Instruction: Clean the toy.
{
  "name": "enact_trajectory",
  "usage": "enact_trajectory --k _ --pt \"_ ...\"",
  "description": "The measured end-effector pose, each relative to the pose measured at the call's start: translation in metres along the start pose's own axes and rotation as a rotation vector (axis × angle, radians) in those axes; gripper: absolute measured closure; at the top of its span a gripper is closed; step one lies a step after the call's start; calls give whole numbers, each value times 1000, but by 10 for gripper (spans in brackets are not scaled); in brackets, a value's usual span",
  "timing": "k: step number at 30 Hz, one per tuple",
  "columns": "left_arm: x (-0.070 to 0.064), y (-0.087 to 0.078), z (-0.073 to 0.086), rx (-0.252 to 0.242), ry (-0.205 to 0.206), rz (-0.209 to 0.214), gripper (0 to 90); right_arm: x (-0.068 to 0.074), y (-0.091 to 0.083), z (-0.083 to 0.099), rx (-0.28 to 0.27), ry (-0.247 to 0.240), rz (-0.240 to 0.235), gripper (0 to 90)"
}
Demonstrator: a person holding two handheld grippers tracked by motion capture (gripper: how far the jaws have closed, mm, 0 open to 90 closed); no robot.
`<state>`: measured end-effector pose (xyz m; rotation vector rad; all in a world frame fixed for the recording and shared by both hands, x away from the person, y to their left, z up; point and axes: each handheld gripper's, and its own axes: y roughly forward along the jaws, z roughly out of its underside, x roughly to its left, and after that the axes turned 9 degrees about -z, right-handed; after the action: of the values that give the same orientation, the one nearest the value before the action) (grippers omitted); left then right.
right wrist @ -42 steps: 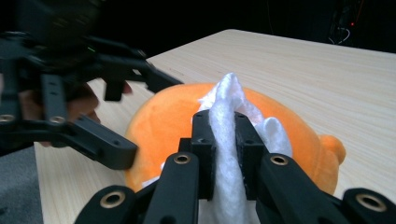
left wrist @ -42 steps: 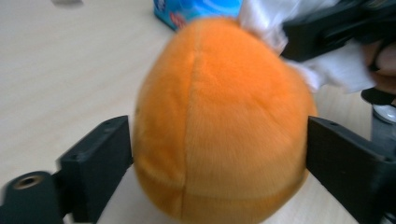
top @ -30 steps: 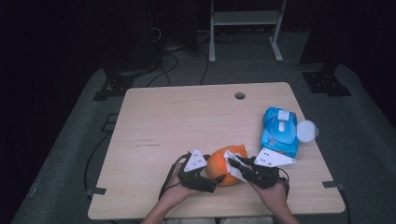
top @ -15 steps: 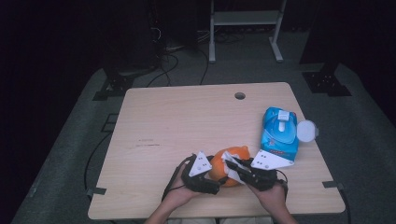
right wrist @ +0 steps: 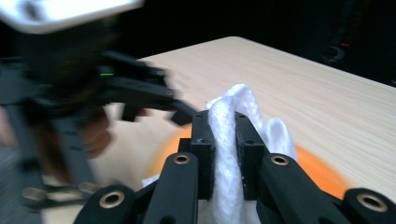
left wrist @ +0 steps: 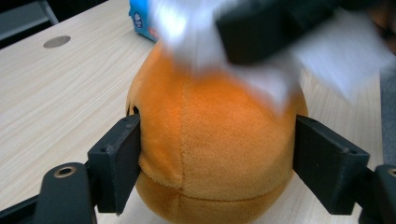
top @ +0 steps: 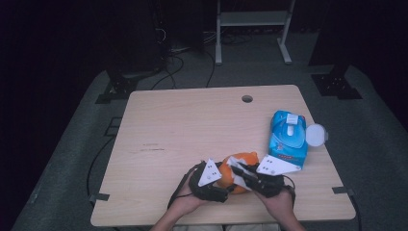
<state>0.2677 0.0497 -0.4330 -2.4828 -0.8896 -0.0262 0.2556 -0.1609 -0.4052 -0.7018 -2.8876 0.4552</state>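
Observation:
An orange plush toy (top: 246,160) rests on the table (top: 192,125) near its front edge. My left gripper (top: 224,186) is shut on it, one jaw pressed against each side of the toy (left wrist: 215,140). My right gripper (top: 242,172) is shut on a white tissue (right wrist: 229,140) and holds it against the top of the plush (right wrist: 317,172). In the left gripper view the tissue (left wrist: 187,32) and the right gripper (left wrist: 271,23) are blurred above the toy. The left gripper (right wrist: 130,88) shows blurred in the right gripper view.
A blue pack of wipes (top: 287,137) lies at the right side of the table, with a round white lid (top: 316,134) beside it at the edge. A cable hole (top: 247,98) sits near the far edge. Dark floor, cables and stands surround the table.
The right gripper has slid a little to the left over the plush with the tissue in it. The left gripper has edged slightly right, still on the toy.

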Motion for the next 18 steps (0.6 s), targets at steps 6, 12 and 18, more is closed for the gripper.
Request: enact_trajectory --k 6,12,18 --pt "5 -4 5 21 14 6 258 2 8 -2 10 -17 -7 804" --pt "17 -2 3 16 -156 79 161 -21 -15 9 -31 80 71 806" --pt "19 -6 5 35 -83 40 267 -1 4 2 -1 2 -34 803"
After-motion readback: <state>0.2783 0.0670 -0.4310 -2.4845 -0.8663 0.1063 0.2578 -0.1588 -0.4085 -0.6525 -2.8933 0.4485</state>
